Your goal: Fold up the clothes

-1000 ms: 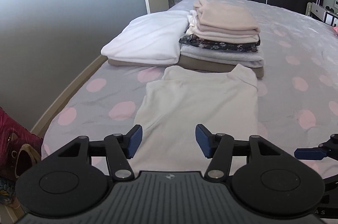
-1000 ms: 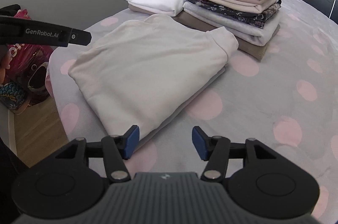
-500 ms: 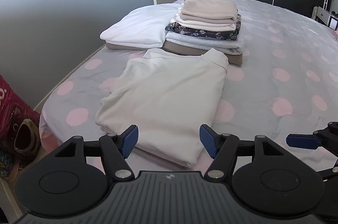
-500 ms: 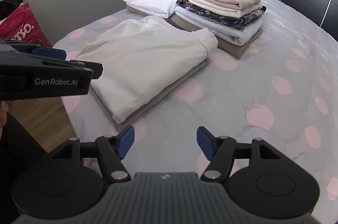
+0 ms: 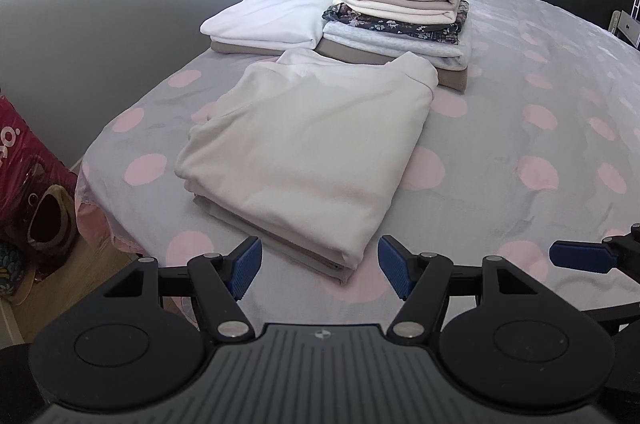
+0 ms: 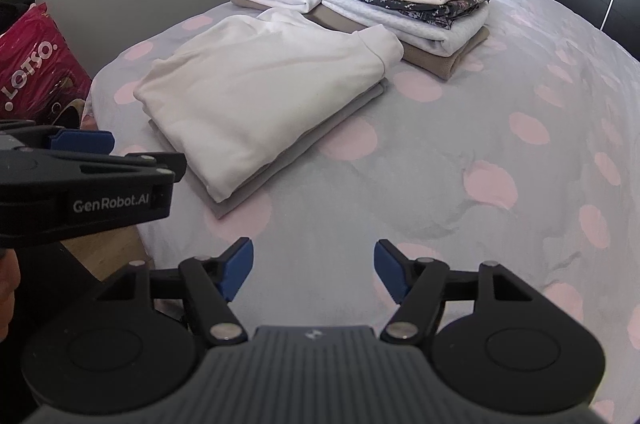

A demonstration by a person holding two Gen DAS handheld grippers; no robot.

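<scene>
A folded cream sweater (image 5: 308, 143) lies flat on the grey bed with pink dots (image 5: 520, 127); it also shows in the right wrist view (image 6: 260, 91). My left gripper (image 5: 319, 272) is open and empty, just short of the sweater's near corner. My right gripper (image 6: 312, 270) is open and empty over bare bedspread (image 6: 460, 143), to the right of the sweater. The left gripper's body shows at the left edge of the right wrist view (image 6: 80, 179). A fingertip of the right gripper shows at the right edge of the left wrist view (image 5: 580, 256).
A stack of folded clothes (image 5: 404, 11) and a white folded piece (image 5: 272, 15) lie behind the sweater. A pink bag (image 6: 36, 63) and shoes (image 5: 48, 220) sit on the wood floor at the left. A grey wall stands left; doorway and dark wardrobe behind.
Both grippers have drawn back from the sweater toward the near edge of the bed. Both stayed open. The sweater has not changed.
</scene>
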